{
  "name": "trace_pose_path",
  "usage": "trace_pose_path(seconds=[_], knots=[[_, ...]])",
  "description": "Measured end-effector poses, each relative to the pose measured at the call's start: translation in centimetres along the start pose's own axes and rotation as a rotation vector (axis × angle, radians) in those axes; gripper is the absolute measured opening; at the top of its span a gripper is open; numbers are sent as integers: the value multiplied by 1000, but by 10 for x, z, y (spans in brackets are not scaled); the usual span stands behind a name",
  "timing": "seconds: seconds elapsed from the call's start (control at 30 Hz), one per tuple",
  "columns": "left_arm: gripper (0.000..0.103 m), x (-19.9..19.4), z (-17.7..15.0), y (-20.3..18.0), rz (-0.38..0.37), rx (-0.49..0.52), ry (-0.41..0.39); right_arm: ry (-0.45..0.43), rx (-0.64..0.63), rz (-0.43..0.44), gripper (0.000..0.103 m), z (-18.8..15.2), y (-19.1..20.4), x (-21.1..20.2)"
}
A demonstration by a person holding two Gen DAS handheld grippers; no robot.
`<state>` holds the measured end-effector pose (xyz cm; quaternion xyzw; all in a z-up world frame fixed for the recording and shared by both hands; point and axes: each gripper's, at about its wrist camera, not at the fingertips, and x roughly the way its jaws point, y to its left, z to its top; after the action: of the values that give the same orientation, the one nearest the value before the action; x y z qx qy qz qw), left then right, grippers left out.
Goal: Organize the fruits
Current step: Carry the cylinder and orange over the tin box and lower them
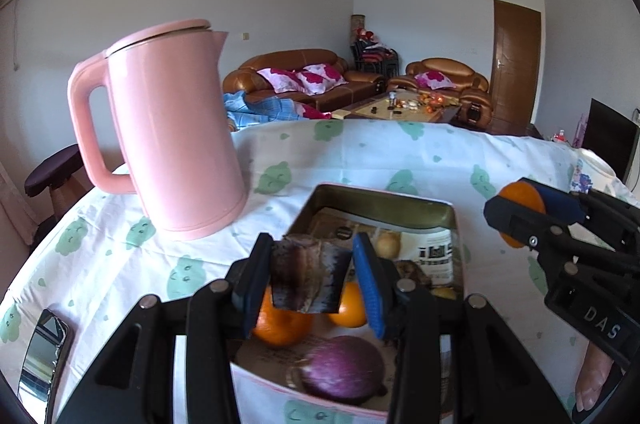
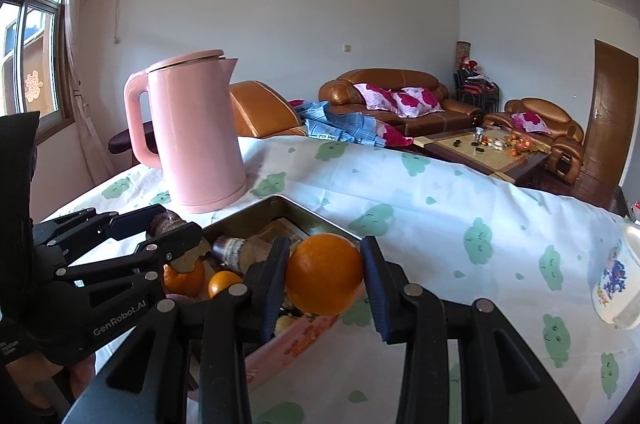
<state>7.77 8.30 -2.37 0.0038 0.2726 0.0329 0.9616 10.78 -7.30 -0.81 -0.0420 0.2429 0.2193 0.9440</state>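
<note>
Left gripper (image 1: 312, 276) clamped on a dark purple cane piece (image 1: 308, 274), raised over the tin box (image 1: 376, 200). Right gripper (image 2: 324, 274) clamped on an orange (image 2: 324, 273), at the box's right edge. In box: two oranges (image 1: 280, 324), purple onion (image 1: 340, 368). Pink kettle (image 1: 176, 128) far left.

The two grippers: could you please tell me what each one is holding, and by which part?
Left gripper: a short piece of sugarcane, clamped across its cut ends. Right gripper: an orange, gripped across its middle.
</note>
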Motion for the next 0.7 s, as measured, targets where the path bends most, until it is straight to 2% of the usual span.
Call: trace_pose_path(seconds=[0.7], knots=[[42,11,-5,27,23,-38,31,35,-20,40,39,3,26,29]])
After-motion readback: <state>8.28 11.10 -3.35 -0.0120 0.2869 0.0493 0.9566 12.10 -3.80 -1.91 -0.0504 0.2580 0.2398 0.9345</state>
